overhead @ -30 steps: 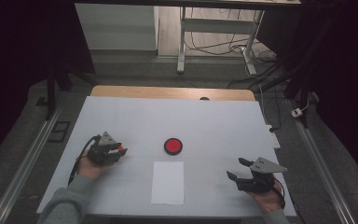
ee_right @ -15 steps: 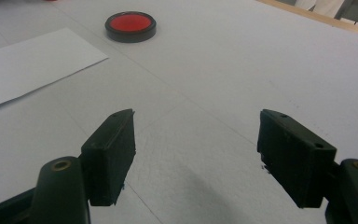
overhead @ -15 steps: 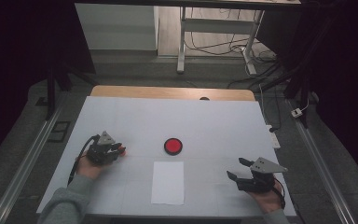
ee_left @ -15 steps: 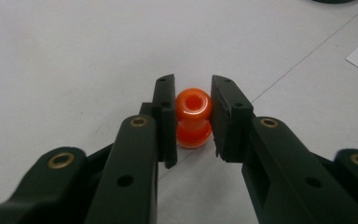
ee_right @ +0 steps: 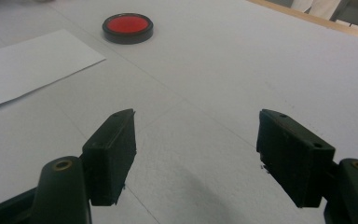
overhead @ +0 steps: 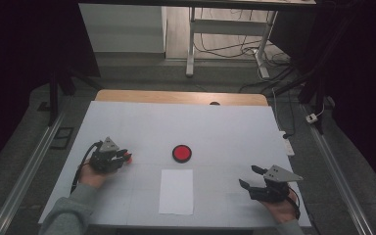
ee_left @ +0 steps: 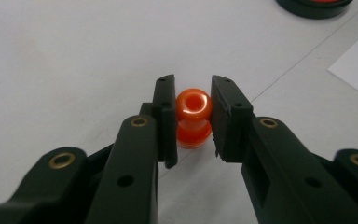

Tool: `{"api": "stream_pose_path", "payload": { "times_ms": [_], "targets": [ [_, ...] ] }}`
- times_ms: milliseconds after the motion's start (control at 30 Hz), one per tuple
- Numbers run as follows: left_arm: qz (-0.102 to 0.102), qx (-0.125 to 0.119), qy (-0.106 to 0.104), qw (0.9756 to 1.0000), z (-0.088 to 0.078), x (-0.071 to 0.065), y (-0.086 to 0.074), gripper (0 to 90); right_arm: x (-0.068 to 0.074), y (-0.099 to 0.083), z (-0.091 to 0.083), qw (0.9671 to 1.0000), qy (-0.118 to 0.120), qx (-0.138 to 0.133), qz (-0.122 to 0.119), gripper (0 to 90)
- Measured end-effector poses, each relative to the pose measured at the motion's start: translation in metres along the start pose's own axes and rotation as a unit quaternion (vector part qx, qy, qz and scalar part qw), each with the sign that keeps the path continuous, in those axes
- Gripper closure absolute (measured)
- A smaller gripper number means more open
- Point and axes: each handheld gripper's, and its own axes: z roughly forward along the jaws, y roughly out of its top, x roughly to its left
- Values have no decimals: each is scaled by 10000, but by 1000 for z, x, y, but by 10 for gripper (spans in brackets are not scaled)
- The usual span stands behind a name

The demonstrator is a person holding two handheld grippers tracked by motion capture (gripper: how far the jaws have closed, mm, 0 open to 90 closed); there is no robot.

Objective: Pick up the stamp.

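We lift straight up: left gripper (ee_left: 193, 114) clamped on orange knob piece (ee_left: 194, 116), left of red disc (overhead: 181, 153). Right gripper (ee_right: 196, 154) wide open, holding nothing.

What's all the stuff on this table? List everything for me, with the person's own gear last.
Knob-shaped piece: one, orange, on the table's left side, between the left gripper's jaws.
Round pad: one, red in a black rim, mid-table.
Paper sheet: one, white, just on the near side of the round pad.
Table: one, white top with a wooden far edge.
Left gripper: one, black, jaws closed on the knob-shaped piece.
Right gripper: one, black, jaws wide open with nothing between them, at the table's right.
Hands: two, each holding a gripper at the near edge.
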Motion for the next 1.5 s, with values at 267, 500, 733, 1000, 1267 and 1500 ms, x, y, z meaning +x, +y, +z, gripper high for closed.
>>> {"api": "stream_pose_path", "payload": {
  "times_ms": [267,500,733,1000,1267,1500],
  "targets": [
    [-84,-244,-233,9994,-7,-2,3,721,0,0,-1,10000,-68,8,-7,278],
    [-96,-350,-283,9989,-12,-3,5,722,0,0,-1,10000,-53,2,-18,278],
    [-86,-512,-389,9979,-17,-7,9,721,0,0,-1,10000,-54,7,-19,278],
    [-138,-654,-498,9965,-21,-8,12,722,0,0,0,10000,-53,11,-30,279],
    [-144,-805,-635,9946,-26,-12,16,721,1,-1,1,10000,-58,46,-39,279],
    [-132,-934,-776,9925,-29,-18,21,721,1,0,1,10000,-63,18,-60,279]
  ]
}}
